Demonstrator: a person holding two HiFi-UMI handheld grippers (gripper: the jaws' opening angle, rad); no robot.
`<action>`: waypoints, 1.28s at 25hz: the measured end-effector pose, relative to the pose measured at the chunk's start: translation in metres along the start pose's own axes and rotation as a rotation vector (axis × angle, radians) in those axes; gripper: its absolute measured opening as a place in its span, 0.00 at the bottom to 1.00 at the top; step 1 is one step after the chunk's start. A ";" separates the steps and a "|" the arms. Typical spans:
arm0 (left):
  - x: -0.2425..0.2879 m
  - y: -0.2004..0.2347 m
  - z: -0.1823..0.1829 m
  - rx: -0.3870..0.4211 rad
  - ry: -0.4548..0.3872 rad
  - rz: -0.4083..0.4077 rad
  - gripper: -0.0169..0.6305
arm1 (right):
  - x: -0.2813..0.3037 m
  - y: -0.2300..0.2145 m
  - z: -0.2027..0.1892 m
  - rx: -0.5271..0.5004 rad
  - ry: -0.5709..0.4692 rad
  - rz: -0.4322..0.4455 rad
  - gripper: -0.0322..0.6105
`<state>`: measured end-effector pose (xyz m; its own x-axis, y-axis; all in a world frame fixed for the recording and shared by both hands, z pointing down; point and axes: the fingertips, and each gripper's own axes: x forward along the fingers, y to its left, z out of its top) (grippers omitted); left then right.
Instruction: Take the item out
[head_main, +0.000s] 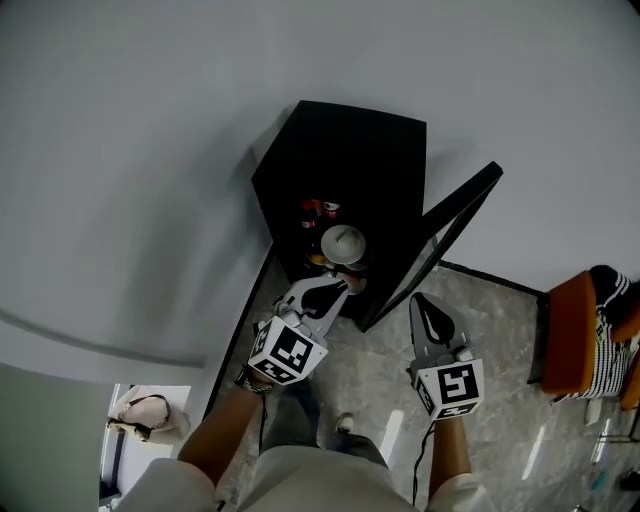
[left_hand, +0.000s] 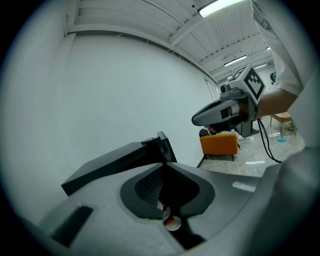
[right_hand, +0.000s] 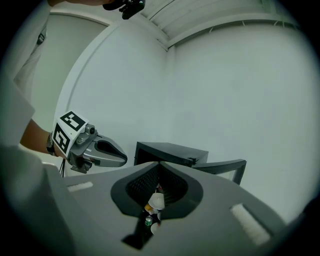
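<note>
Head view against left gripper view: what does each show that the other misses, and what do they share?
Only the head view: the marker cube on the left tool, and the person's shoe. Only the left gripper view: the ceiling lights. Both: the black cabinet, the right tool, the orange chair and the stone-patterned floor.

We get even, fairly bright indoor light, with ceiling strip lights (left_hand: 220, 7) overhead in the left gripper view. Walls wash out to flat grey-white. The cabinet (head_main: 340, 150) interior stays dark and we barely read its contents. Pale reflections streak the floor (head_main: 380, 370). Both gripper views have heavy fisheye bending and black vignetted corners. The left gripper (left_hand: 162, 165) and right gripper (right_hand: 159, 166) bodies look soft up close. We note a greenish cast in the right gripper view.
</note>
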<state>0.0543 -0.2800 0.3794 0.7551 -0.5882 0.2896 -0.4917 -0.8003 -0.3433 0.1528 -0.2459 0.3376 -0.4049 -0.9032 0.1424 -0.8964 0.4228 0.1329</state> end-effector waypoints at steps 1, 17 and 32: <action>0.004 0.003 -0.007 0.008 0.005 -0.010 0.06 | 0.006 0.002 -0.005 0.000 0.004 -0.004 0.06; 0.088 0.029 -0.126 0.125 0.134 -0.116 0.11 | 0.084 -0.003 -0.107 0.055 0.100 -0.033 0.06; 0.166 0.032 -0.232 0.188 0.278 -0.199 0.18 | 0.131 -0.008 -0.192 0.123 0.230 -0.053 0.06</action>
<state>0.0632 -0.4302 0.6236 0.6688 -0.4532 0.5893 -0.2397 -0.8818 -0.4061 0.1415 -0.3535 0.5440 -0.3178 -0.8773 0.3596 -0.9361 0.3505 0.0278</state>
